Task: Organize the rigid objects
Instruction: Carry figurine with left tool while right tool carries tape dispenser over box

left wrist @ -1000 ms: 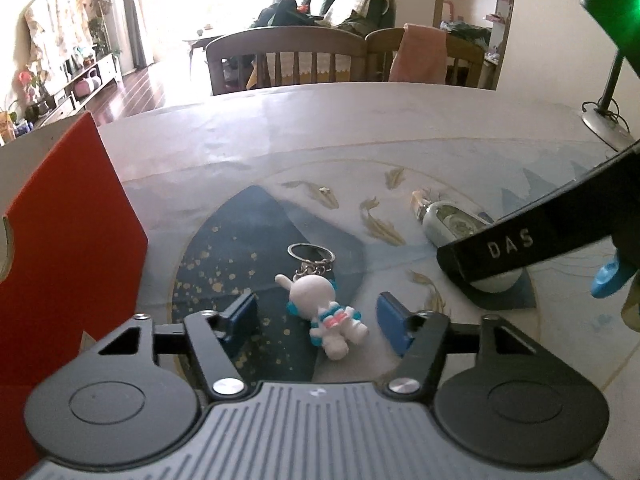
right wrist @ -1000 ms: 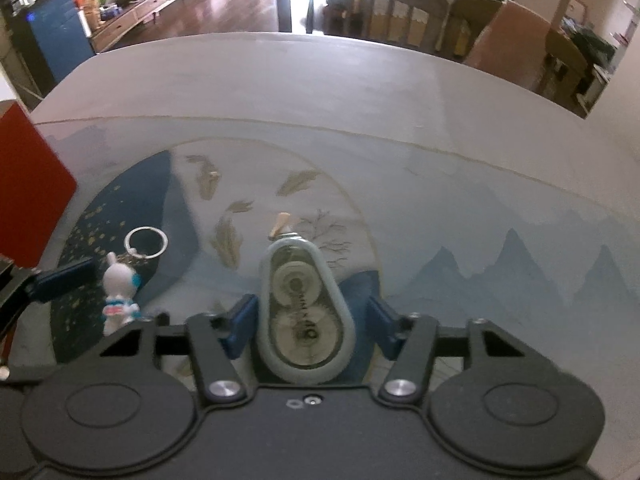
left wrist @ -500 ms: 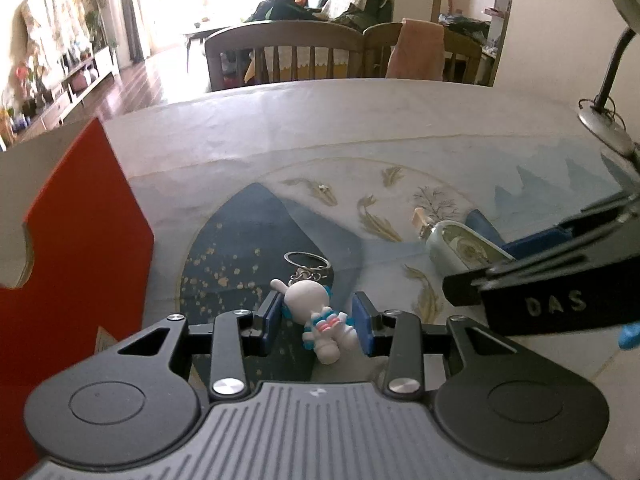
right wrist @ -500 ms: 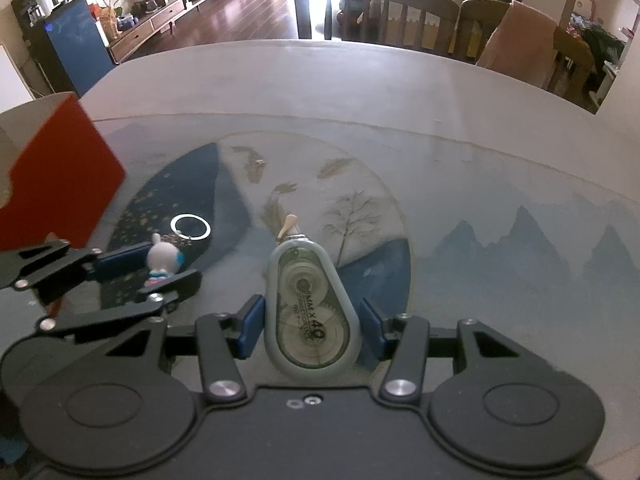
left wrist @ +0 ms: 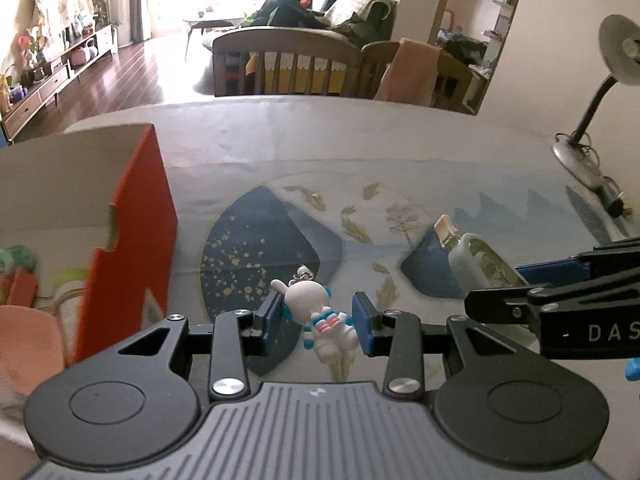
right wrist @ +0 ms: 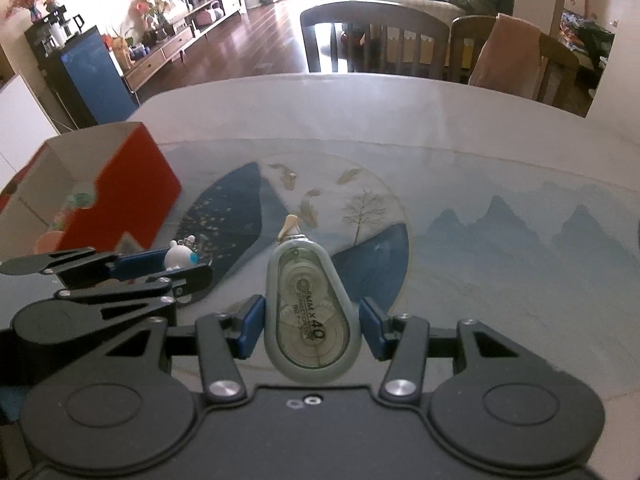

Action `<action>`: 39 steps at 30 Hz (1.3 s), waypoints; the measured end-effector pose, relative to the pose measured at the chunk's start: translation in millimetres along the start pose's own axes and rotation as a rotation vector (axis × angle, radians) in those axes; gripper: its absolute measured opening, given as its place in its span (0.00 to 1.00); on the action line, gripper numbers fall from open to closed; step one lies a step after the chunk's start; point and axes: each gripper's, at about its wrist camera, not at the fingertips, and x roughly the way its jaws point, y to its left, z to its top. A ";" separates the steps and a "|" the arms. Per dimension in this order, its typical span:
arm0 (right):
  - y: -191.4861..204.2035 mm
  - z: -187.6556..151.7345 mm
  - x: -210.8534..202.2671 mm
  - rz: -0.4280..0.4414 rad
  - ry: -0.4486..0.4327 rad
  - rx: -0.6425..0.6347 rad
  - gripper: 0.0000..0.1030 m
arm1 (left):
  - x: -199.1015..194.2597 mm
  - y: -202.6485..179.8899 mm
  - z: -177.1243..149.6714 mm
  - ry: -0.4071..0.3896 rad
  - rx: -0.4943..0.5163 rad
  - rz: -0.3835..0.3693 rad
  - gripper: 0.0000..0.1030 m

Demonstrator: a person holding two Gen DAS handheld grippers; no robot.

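Observation:
My left gripper (left wrist: 318, 322) is shut on a white astronaut keychain (left wrist: 316, 312) and holds it above the mat; it also shows in the right wrist view (right wrist: 178, 256). My right gripper (right wrist: 312, 326) is shut on a grey-green correction tape dispenser (right wrist: 310, 316), tip pointing away, lifted off the table; the dispenser shows in the left wrist view (left wrist: 476, 260). A red cardboard box (left wrist: 132, 220) with an open top stands to the left, also in the right wrist view (right wrist: 128, 188). It holds several small items.
A round table with a blue mountain-print mat (right wrist: 460, 208) lies under both grippers. A desk lamp (left wrist: 588, 120) stands at the right edge. Wooden chairs (right wrist: 372, 36) stand behind the table's far edge.
Both grippers closed on their objects and rose off the mat. The keychain and tape dispenser left the table, and the red box's open top came into view.

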 end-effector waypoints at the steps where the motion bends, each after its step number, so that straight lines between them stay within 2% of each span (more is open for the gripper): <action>1: 1.3 -1.5 -4.9 0.002 -0.005 -0.003 0.49 | -6.3 0.2 0.0 -0.001 0.002 -0.004 0.37; 13: 37.5 -2.5 -54.9 0.056 -0.080 -0.065 0.49 | -77.2 13.9 8.7 -0.080 -0.010 -0.010 0.37; 22: 86.5 13.5 -64.3 0.075 -0.132 -0.136 0.49 | -121.0 45.1 24.1 -0.159 -0.010 0.022 0.37; 28: 117.4 26.9 -64.4 0.084 -0.155 -0.145 0.49 | -135.2 80.8 33.3 -0.184 -0.030 0.055 0.37; 39: 169.7 47.4 -44.1 0.082 -0.162 -0.156 0.49 | -149.2 171.5 45.2 -0.188 -0.088 0.113 0.37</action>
